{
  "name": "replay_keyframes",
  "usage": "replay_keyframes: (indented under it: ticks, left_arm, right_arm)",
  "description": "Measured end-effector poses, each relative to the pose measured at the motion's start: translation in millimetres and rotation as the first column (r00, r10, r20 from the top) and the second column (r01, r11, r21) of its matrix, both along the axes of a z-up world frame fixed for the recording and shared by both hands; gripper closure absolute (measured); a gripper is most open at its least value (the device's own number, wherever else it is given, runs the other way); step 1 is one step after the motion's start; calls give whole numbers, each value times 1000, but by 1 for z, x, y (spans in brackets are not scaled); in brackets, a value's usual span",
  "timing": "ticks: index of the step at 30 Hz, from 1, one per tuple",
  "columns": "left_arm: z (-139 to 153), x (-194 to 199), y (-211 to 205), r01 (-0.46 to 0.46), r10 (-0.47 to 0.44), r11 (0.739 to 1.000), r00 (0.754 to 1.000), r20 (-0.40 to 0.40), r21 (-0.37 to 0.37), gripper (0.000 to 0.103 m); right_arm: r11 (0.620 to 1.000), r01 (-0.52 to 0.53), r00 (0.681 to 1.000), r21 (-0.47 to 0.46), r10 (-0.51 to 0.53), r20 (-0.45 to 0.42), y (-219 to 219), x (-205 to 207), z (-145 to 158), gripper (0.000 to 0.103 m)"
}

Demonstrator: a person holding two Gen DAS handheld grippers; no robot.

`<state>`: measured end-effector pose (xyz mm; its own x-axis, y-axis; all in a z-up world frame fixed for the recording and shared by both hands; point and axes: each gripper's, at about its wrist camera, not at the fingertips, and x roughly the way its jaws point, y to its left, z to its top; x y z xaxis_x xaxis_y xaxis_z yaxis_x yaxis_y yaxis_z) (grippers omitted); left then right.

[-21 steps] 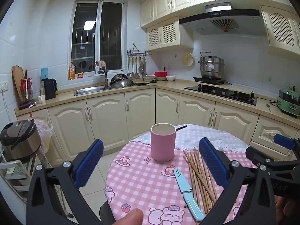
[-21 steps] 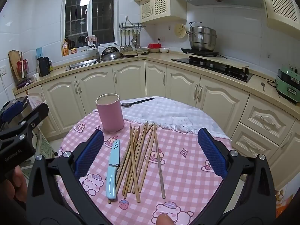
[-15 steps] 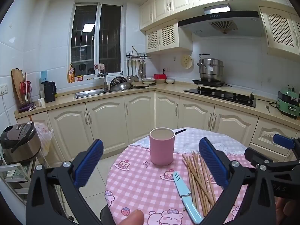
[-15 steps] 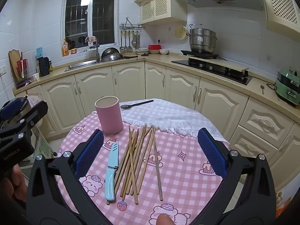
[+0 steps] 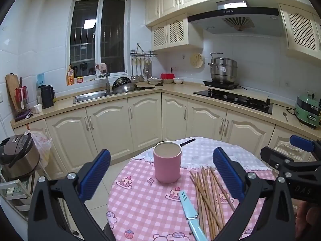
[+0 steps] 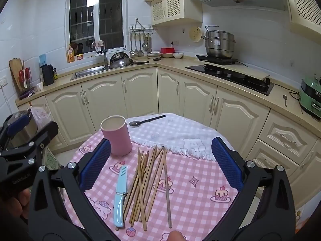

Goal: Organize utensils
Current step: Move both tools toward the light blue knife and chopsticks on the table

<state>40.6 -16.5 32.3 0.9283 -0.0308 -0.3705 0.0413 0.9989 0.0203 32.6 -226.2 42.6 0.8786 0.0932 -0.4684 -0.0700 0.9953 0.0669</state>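
Observation:
A pink cup stands upright on the round table with the pink checked cloth. Several wooden chopsticks lie in a loose pile to its right. A light blue knife lies beside them on the left. A dark spoon lies on a white towel behind the cup. My left gripper is open and empty above the table's near left. My right gripper is open and empty above the chopsticks.
Cream kitchen cabinets wrap behind the table, with a sink, a hob and a steel pot. A rice cooker stands on a rack at the left. The right gripper body shows in the left wrist view.
Both grippers have drawn back and up a little, so the table and utensils sit lower and smaller in view. Nothing on the table has moved.

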Motion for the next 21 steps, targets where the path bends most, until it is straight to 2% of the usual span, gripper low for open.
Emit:
replay_keyframes:
  ticks: [6, 12, 17, 21]
  left_arm:
    - [10, 17, -3, 24, -24, 1000, 999, -25, -5, 4]
    - [13, 24, -4, 7, -7, 1000, 1000, -29, -3, 4]
    - [-1, 40, -6, -4, 4, 1000, 995, -100, 0, 4]
    - [-22, 56, -6, -6, 7, 1000, 985, -175, 2, 4]
  right_arm:
    - [1000, 1, 1000, 5, -1, 9, -1, 9, 12, 5]
    - [1000, -25, 1000, 12, 25, -4, -2, 24, 15, 5]
    - [999, -33, 998, 25, 34, -45, -8, 36, 3, 5]
    - [998, -18, 993, 56, 24, -118, -22, 51, -18, 5]
